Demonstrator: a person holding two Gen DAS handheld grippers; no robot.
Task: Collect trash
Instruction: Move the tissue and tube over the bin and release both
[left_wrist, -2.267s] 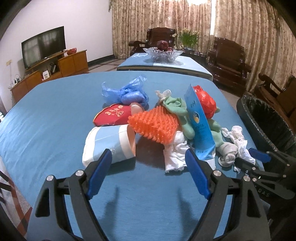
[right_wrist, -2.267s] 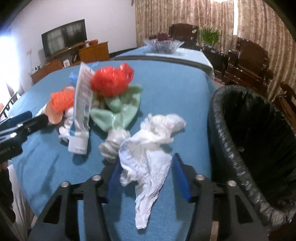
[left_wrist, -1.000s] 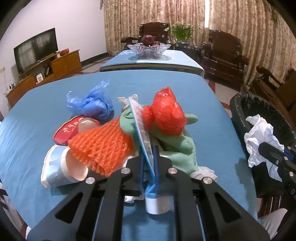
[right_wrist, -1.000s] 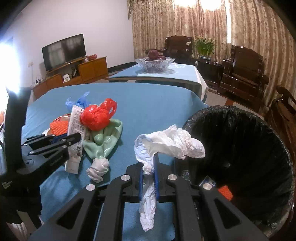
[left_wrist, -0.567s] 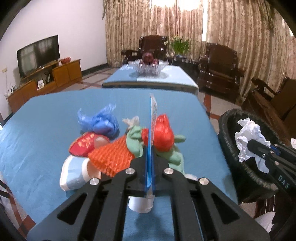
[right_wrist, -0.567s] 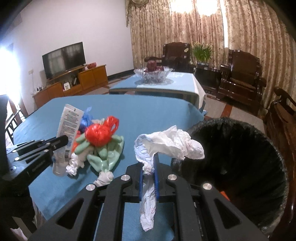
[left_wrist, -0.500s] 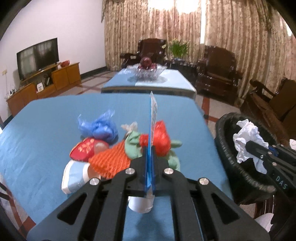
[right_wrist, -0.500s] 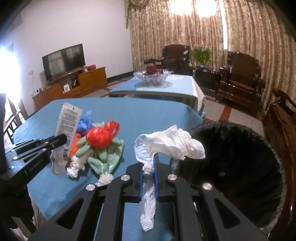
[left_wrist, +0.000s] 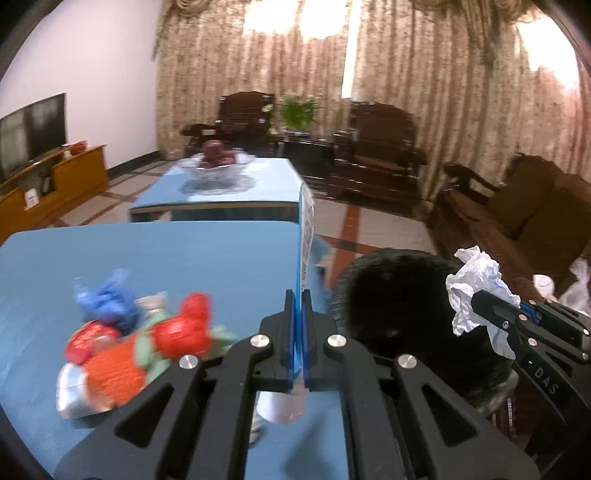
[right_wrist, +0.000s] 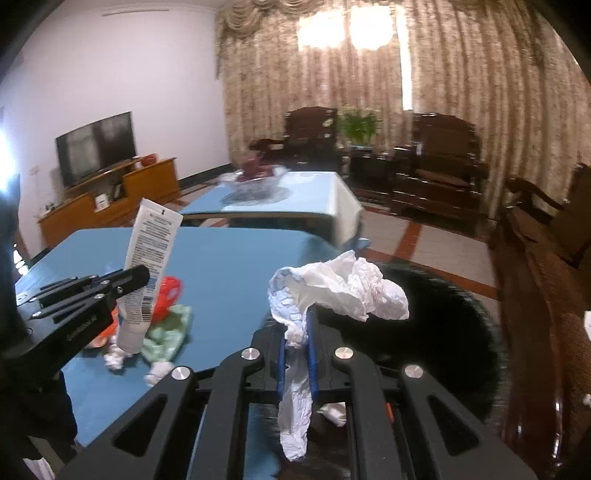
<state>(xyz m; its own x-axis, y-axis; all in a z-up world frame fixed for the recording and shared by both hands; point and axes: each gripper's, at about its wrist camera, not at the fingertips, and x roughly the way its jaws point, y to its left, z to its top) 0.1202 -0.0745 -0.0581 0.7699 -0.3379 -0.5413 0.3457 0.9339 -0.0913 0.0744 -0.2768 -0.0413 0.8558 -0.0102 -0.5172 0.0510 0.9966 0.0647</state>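
While two tongs grip, one tube, one tissue

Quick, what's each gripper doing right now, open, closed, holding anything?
Left gripper: closed on the white-and-blue squeeze tube.
Right gripper: closed on the crumpled white tissue paper.

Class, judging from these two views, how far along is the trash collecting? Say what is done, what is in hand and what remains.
Done: a white scrap already lies in the bin. In hand: the right gripper is shut on the tissue over the bin; the left gripper is shut on the tube, lifted off the table. Left: the pile of bags, cup and netting on the table.
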